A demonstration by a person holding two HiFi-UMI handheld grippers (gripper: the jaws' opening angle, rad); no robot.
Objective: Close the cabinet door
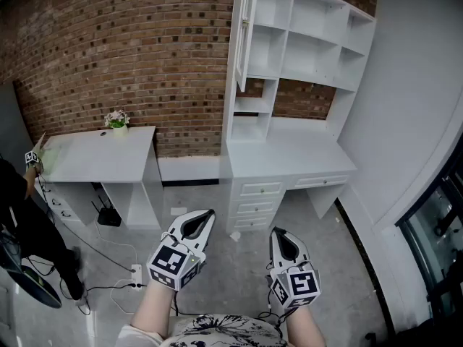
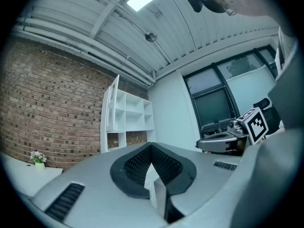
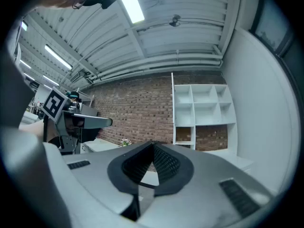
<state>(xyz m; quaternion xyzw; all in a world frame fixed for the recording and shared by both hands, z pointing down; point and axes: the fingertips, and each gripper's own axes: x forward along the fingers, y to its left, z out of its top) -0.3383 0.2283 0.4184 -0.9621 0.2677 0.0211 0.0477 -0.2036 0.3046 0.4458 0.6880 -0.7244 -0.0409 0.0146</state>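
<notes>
Fingers of left gripper (image 1: pixel 209 212) and right gripper (image 1: pixel 273 230) pressed together, nothing between them, both at lower centre of the head view, well apart from cabinet door (image 1: pixel 244 35); door stands open, edge-on, at upper centre, on left side of white shelf unit (image 1: pixel 311 42) above tabletop (image 1: pixel 289 154), against brick wall (image 1: pixel 130 49)

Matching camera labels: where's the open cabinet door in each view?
Head view: cabinet door top centre, swung out from the left side of the shelf unit.
Left gripper view: cabinet door centre-left, ajar.
Right gripper view: cabinet door centre, edge-on.
Shared landmark: flower pot.
</notes>
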